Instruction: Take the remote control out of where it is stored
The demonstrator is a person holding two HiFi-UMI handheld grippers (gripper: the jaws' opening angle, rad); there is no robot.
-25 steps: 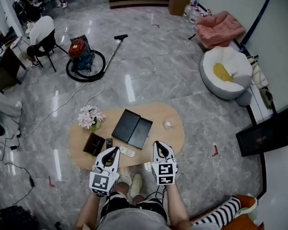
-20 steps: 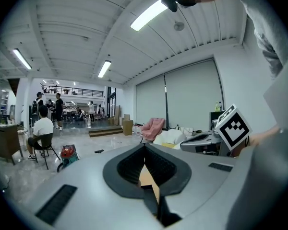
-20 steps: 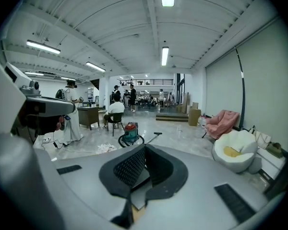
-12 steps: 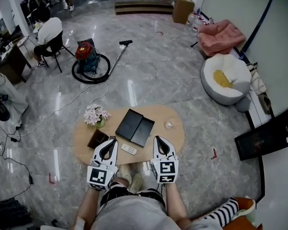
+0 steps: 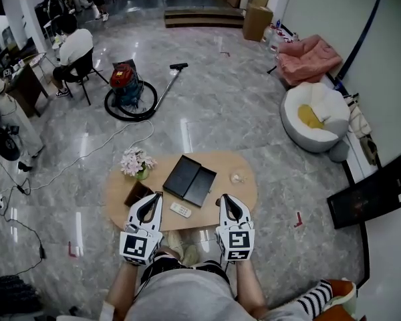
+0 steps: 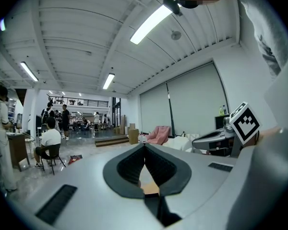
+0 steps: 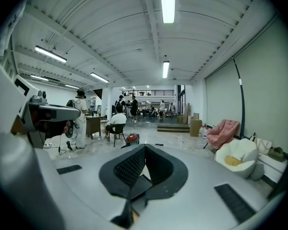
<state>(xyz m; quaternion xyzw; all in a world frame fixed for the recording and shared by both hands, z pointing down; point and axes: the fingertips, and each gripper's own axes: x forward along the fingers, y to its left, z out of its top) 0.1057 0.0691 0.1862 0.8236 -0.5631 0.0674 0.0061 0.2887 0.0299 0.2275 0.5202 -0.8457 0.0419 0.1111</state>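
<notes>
**Head view:** Both forearms reach forward side by side. Each hand holds its tool so that the left gripper [image 5: 153, 200] and the right gripper [image 5: 224, 200] point toward 12 o'clock. Their grey shells are smooth, with a checkered marker cube at each rear. Their tips show against the near edge of an oval table [image 5: 246, 194] of pale wood.

A slim white remote control [image 5: 180, 210] lies flat at the table's 6 o'clock edge, between the two grippers and apart from both. A flat black case [image 5: 189, 179] of two matte panels sits at the centre. A small dark brown box [image 5: 137, 192] is at 8 o'clock and a bunch of pale pink flowers [image 5: 135, 162] at 10 o'clock. The floor is glossy grey marble.

**Left gripper view:** The tool points nearly level into the room. Its ribbed black pads [image 6: 129, 164] meet at the tip and the claw is closed on nothing. A sliver of wood shows through the gap lower down.

**Right gripper view:** This tool also points nearly level. Its cross-hatched pads [image 7: 132, 166] are pressed together and empty. A red canister vacuum cleaner [image 7: 132, 138] stands on the floor at 12 o'clock, and a rounded white beanbag [image 7: 237, 161] sits at 3 o'clock.
</notes>
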